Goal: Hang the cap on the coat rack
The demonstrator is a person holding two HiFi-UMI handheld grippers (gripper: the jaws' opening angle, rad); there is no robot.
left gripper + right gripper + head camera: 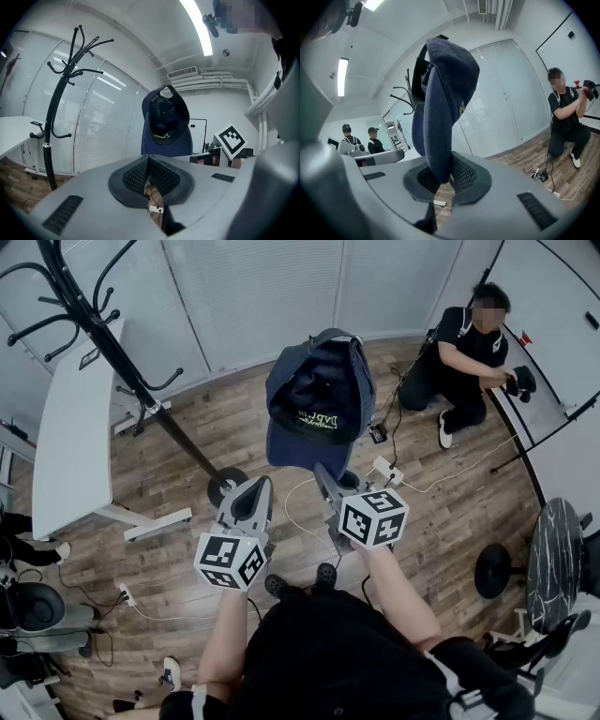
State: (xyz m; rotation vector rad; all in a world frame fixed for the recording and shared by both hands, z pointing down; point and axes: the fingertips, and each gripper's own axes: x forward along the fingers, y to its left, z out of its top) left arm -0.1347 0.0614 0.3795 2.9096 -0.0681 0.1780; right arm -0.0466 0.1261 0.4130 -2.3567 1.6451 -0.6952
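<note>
A navy cap (319, 399) hangs upside-up in front of me, its brim pinched in my right gripper (327, 474). In the right gripper view the cap's brim (440, 122) runs down between the shut pads of the right gripper (440, 177). My left gripper (251, 489) is beside it on the left, shut with nothing held; its pads meet at the tip of the left gripper (148, 160). The black coat rack (98, 324) stands at the far left, its curved hooks bare. Seen from the left gripper, the coat rack (55, 122) is left of the cap (166, 122).
A white table (70, 427) stands behind the rack. The rack's round base (225, 486) sits on the wooden floor near my left gripper. A power strip (386, 470) and cables lie ahead. A person (469, 348) crouches at the far right; a black stool (492, 570) is nearer.
</note>
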